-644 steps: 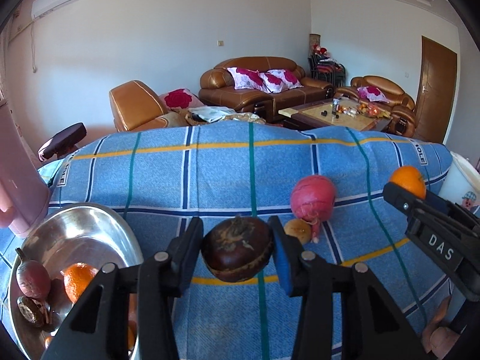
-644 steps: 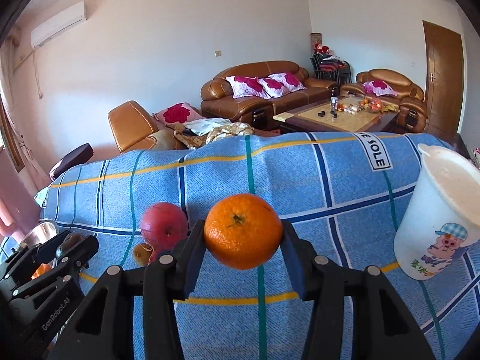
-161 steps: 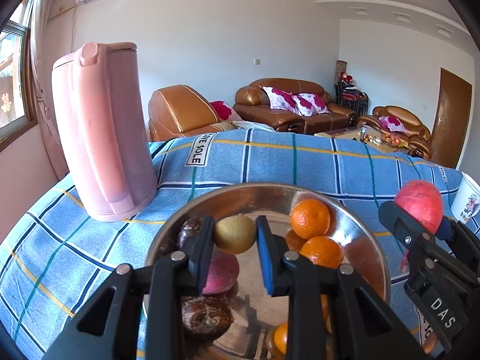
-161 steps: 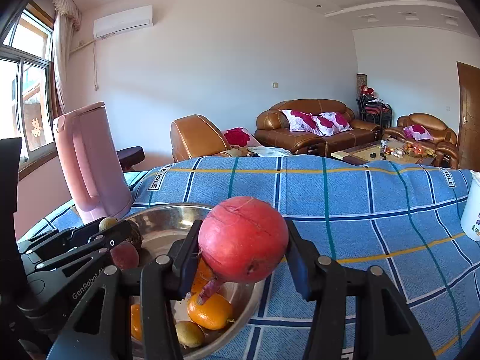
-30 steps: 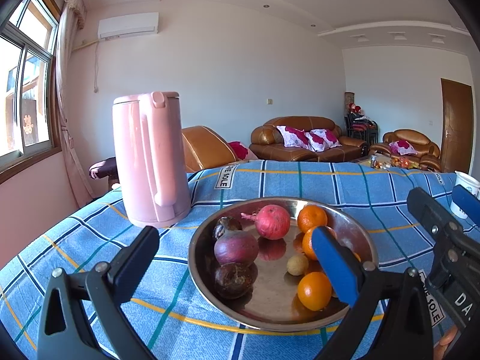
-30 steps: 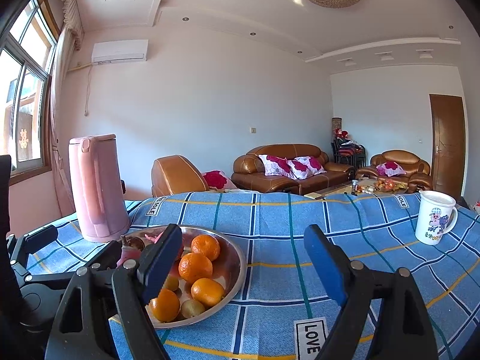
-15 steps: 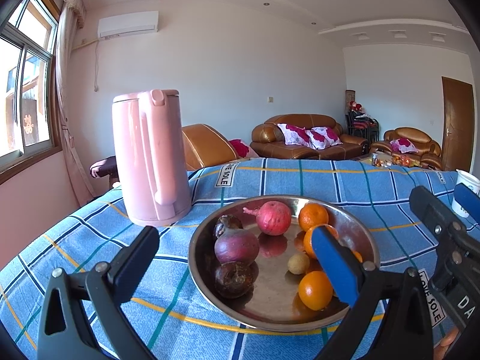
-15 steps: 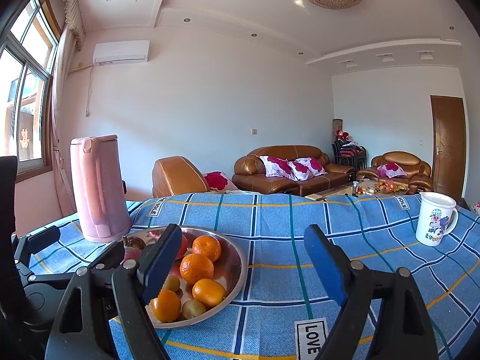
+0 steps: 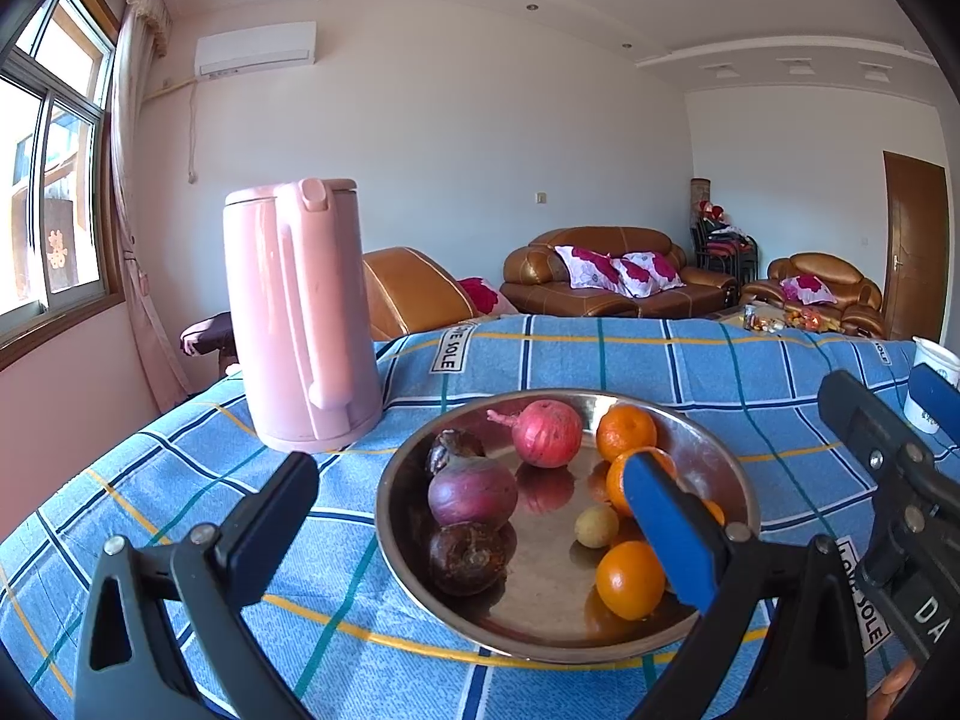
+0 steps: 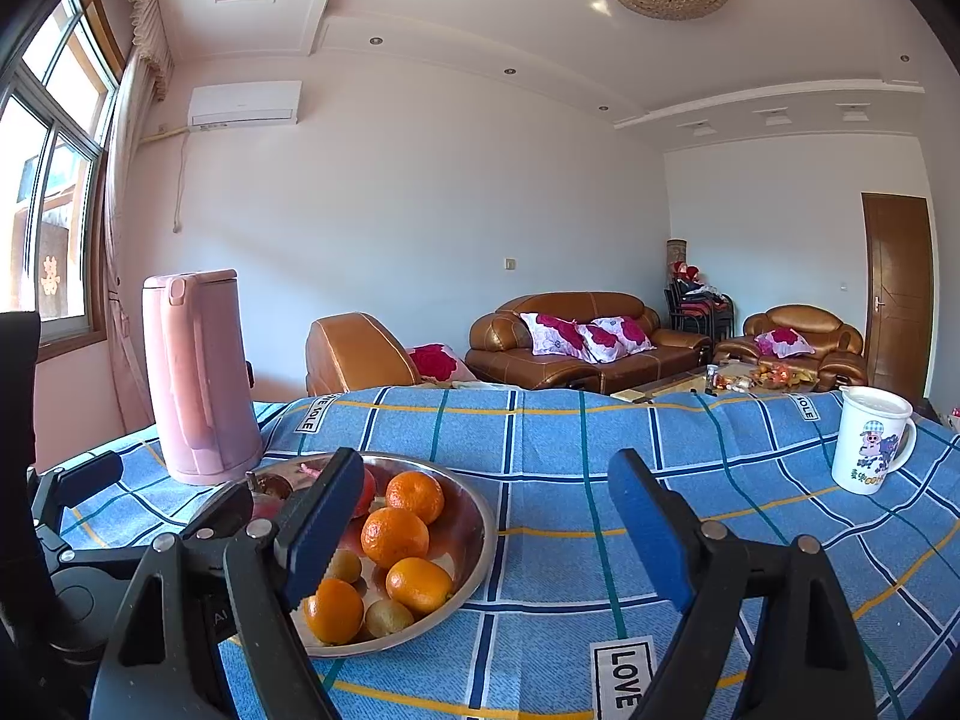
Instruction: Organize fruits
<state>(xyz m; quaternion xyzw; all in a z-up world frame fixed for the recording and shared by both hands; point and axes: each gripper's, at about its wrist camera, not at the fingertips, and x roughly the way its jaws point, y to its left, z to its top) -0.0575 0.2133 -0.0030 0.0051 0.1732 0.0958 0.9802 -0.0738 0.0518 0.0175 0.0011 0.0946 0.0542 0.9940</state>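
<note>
Both tongs, left (image 9: pixel 474 516) and right (image 10: pixel 480 516), stand released, empty. Fruits (image 9: pixel 547 433) lie in the bowl (image 9: pixel 729 483); kettle (image 9: pixel 297 312) just behind it, mug (image 10: pixel 870 441) well apart. Sorting appears finished; next move: withdraw.

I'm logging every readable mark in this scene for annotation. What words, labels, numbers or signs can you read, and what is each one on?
"LOVE": white label on the blue plaid tablecloth, near the right gripper.
"DA", cut off by the frame edge: right gripper's body, seen from the left wrist view.
Green characters under a cartoon pig on the white mug: too small to read.
Red character on the window: too blurred to read.
Further tablecloth labels: partly readable, folded or angled.
</note>
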